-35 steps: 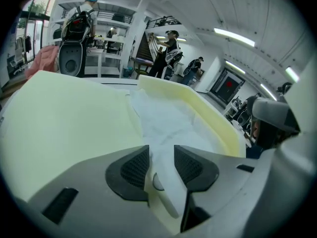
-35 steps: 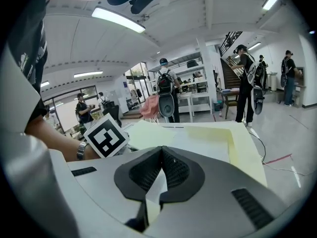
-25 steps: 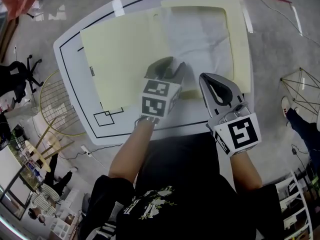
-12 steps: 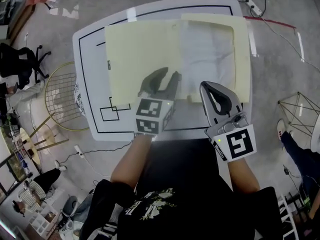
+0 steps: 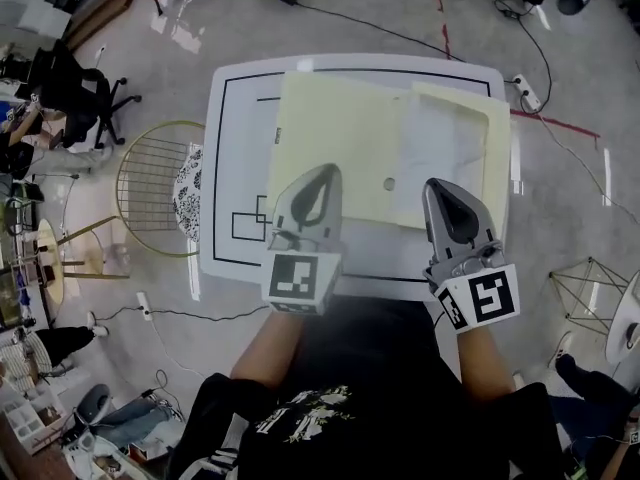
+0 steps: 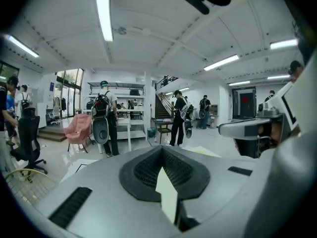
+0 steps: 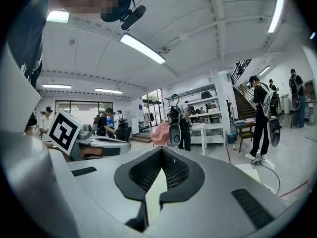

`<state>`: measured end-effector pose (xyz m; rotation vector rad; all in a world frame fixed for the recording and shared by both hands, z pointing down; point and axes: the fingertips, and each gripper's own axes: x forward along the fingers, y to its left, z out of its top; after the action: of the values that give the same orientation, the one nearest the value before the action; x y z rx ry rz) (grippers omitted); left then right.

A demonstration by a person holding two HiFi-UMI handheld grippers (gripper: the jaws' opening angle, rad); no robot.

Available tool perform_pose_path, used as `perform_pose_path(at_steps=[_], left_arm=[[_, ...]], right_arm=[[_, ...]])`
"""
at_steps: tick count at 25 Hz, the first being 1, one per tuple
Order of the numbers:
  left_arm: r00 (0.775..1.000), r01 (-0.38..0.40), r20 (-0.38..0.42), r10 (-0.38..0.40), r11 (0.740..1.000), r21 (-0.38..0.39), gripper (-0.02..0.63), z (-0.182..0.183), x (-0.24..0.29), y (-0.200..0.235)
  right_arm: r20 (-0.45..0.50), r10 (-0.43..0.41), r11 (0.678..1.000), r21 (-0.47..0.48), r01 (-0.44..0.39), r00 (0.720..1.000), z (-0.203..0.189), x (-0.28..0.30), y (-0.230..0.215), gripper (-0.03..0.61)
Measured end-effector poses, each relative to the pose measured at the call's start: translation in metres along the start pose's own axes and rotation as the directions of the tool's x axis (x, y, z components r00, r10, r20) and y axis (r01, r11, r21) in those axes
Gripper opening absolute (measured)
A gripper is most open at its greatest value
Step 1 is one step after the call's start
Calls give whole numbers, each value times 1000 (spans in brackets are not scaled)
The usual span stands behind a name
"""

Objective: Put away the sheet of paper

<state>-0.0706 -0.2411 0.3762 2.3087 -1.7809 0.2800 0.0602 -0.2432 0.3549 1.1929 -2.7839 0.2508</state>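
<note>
While both claws hung closed and empty — the left claw (image 5: pixel 326 171) having just snapped together on nothing — the sheet of paper (image 5: pixel 445 158) lay on the folder (image 5: pixel 340 138), right of centre, long axis up-frame, just above the right claw (image 5: pixel 438 184).

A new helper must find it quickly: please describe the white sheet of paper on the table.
Find the white table with a black outline. An open pale yellow folder lies on it, and the white sheet of paper lies on its right half. It is the only white, slightly creased rectangle against the yellow.
</note>
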Motion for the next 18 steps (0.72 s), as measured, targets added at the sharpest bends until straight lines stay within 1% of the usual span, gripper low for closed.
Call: perform_pose_path(at_steps=[3,6,10,14,18], left_arm=[[998,-18,64,17,1000,9,2,13,-15,11],[994,-10,112,7,999,33,2,30,-34,14],[984,-5,178,-2,999,38,2,48,-67,25],[975,-14,224,3,999,46,2,56,-96,43],[965,-11,263,-3,999,52,2,61,-123,46]], right_arm=[[26,-39,999,-7,39,999,8,-6,4,0],[34,-80,996,-23,81,996,15,-14,11,0],[71,-132,990,-48,136,989,26,-19,24,0],[103,-160,983,-78,169,982,37,-23,46,0],[111,-196,975,-80,205,974,41,-39,62,0]])
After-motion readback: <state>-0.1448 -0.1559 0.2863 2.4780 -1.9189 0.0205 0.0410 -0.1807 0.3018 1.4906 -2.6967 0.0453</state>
